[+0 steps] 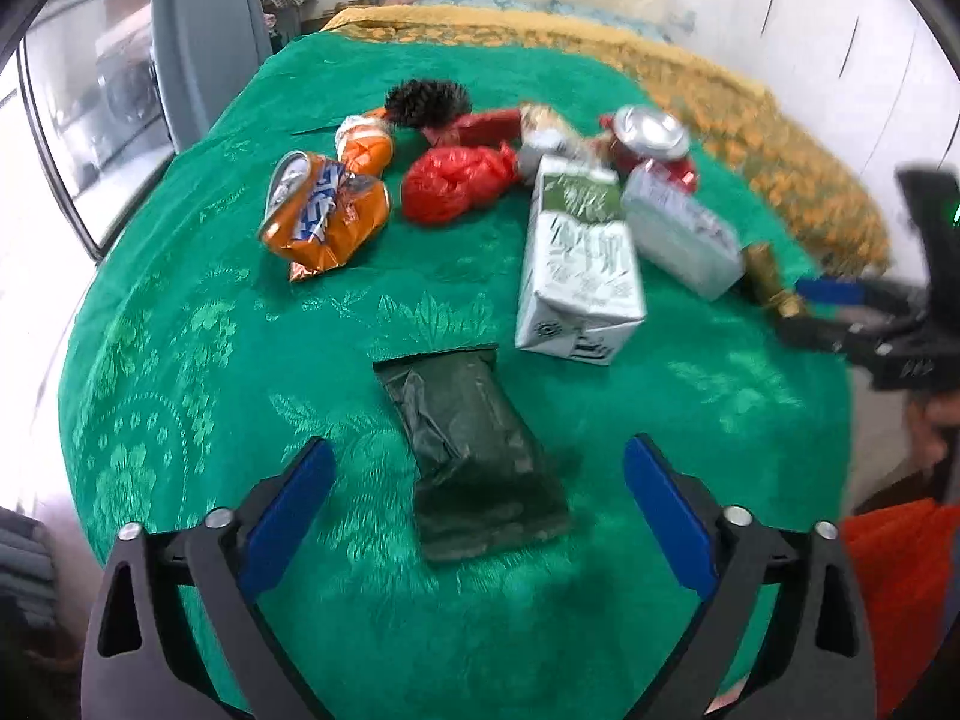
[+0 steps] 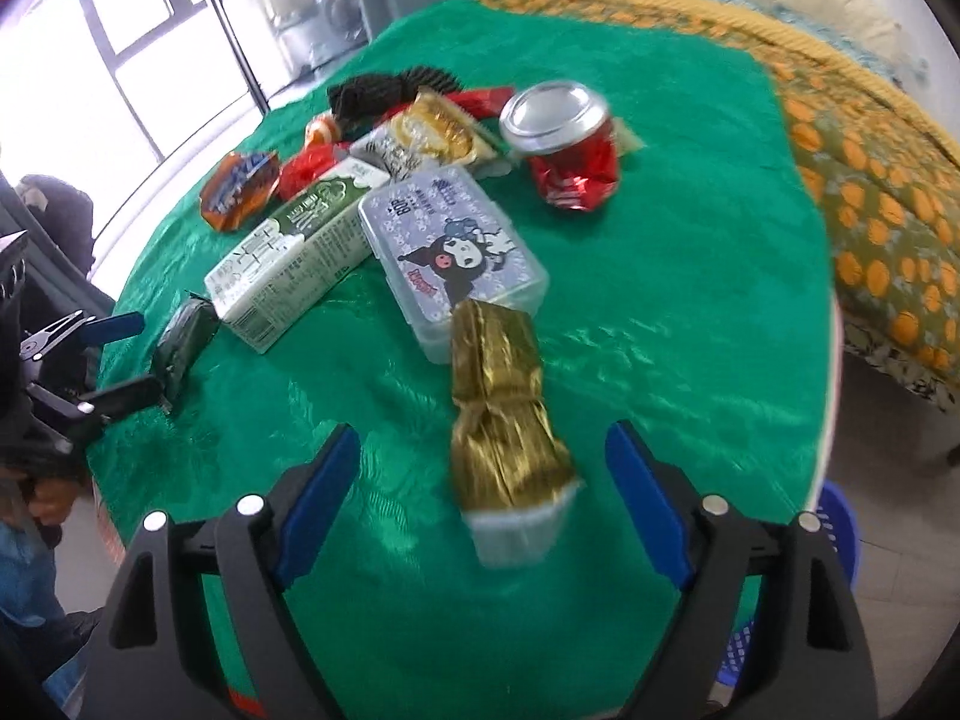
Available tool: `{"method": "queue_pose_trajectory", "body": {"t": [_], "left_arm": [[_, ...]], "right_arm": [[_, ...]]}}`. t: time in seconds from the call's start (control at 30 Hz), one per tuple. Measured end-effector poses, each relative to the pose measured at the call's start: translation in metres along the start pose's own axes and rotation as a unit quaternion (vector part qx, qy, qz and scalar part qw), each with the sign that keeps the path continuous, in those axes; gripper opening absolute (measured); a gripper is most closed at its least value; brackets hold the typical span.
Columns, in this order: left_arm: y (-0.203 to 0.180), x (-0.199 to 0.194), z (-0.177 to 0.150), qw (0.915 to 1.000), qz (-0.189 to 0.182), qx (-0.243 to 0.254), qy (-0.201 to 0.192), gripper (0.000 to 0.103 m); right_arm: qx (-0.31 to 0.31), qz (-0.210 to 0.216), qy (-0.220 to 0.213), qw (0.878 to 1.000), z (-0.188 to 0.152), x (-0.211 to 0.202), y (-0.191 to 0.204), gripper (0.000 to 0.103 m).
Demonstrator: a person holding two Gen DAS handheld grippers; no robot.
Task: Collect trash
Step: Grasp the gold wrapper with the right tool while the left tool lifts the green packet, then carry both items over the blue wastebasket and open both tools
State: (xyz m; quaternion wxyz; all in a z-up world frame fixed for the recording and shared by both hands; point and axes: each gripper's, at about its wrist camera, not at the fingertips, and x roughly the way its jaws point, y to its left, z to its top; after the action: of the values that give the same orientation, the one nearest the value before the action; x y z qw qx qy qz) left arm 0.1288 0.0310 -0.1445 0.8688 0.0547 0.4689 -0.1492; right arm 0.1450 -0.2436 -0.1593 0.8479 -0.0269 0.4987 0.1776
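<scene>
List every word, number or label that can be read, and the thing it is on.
"80": on the clear plastic box with a cartoon lid.
Green-and-white milk carton: Chinese print, too blurred to read.
Crushed orange can: blue-white logo, blurred.
Crushed red can: nothing legible.

Left wrist: low, close, facing across green tablecloth [image 1: 180,360].
Right wrist: same, from the right side.
Shared: milk carton [image 1: 579,276] [image 2: 288,258].

Bright window [image 2: 120,30] w/ dark frame, upper left of right-wrist frame. Bed w/ orange-patterned cover [image 2: 870,180] at right, white wall [image 1: 810,12] upper right.
</scene>
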Motion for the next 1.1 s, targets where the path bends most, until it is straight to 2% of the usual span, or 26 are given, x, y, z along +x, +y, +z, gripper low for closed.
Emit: {"method": "queue_pose_trajectory", "body": {"t": [0.03,0.07,0.1,0.13,0.17,0.2,0.37,0.5,0.6,0.7,0.87,1.0,1.1], "left_arm": [[-0.001,0.007,0.001,0.9999,0.006,-0.001,0.011,0.081],[0.000,0.010,-0.001,0.9998,0.006,-0.004,0.017,0.070],[0.001,0.012,-0.002,0.9998,0.005,-0.008,0.020,0.059],[0.001,0.012,-0.004,0.9998,0.007,-0.008,0.019,0.053],[0.001,0.010,-0.006,0.9998,0.012,-0.004,0.014,0.043],[0.002,0.007,-0.008,0.9999,0.011,-0.002,0.011,0.038],[0.011,-0.019,-0.020,0.9994,-0.022,-0.025,-0.010,0.033],[-0.012,-0.041,-0.013,0.9970,-0.067,-0.022,-0.030,0.033],[-0.056,-0.051,0.003,0.9927,-0.112,0.005,-0.045,0.033],[-0.110,-0.053,0.020,0.9858,-0.156,0.039,-0.048,0.033],[-0.208,-0.036,0.039,0.9711,-0.223,0.082,-0.025,0.033],[-0.287,-0.003,0.049,0.9637,-0.244,0.107,0.005,0.033],[-0.334,0.028,0.052,0.9620,-0.244,0.121,0.025,0.033]], "right_arm": [[-0.004,-0.008,0.005,1.000,0.003,0.004,0.001,0.066],[-0.009,-0.014,0.011,1.000,0.005,0.008,0.001,0.060],[-0.010,-0.012,0.016,1.000,0.006,0.011,0.001,0.047],[-0.008,-0.008,0.020,1.000,0.006,0.012,0.001,0.038],[-0.007,-0.008,0.019,1.000,0.006,0.011,0.001,0.037],[-0.004,-0.007,0.014,1.000,0.004,0.008,0.001,0.034],[0.027,0.037,-0.027,0.999,-0.012,-0.026,-0.001,0.032],[0.054,0.055,-0.058,0.995,-0.024,-0.058,-0.018,0.032],[0.086,0.039,-0.076,0.993,-0.034,-0.079,-0.049,0.032],[0.127,-0.003,-0.082,0.988,-0.052,-0.096,-0.096,0.032],[0.195,-0.061,-0.069,0.976,-0.094,-0.105,-0.176,0.032],[0.243,-0.087,-0.052,0.965,-0.126,-0.095,-0.229,0.032],[0.277,-0.093,-0.048,0.955,-0.145,-0.087,-0.264,0.032]]}}
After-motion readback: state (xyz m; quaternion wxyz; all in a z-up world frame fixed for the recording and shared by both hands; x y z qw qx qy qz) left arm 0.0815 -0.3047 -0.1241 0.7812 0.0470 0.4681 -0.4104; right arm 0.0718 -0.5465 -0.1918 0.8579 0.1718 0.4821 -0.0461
